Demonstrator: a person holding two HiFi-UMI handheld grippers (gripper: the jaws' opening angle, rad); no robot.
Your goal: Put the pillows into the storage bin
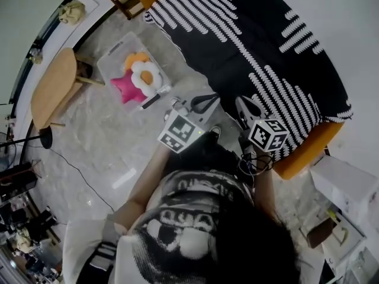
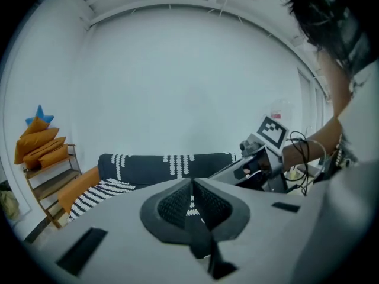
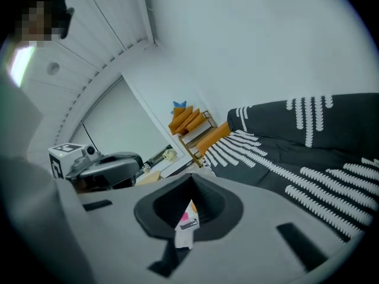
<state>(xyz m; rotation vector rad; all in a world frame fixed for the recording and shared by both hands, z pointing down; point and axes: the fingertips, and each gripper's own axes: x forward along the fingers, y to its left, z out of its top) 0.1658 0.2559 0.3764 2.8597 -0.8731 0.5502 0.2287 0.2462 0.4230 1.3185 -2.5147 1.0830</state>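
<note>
- The pillows [image 1: 140, 78] lay in the bin [image 1: 114, 56] on the floor, near the sofa [image 1: 254, 52].
- The left gripper [image 2: 191, 185] and right gripper [image 3: 190, 182] were both closed and empty, well apart from the bin.
- Any further pillow probably called for opening the jaws before reaching.

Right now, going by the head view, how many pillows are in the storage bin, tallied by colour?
Pink star pillow: 1
White flower pillow: 1
Orange pillow: 1
Total: 3, all lying in the clear storage bin on the floor.
</note>
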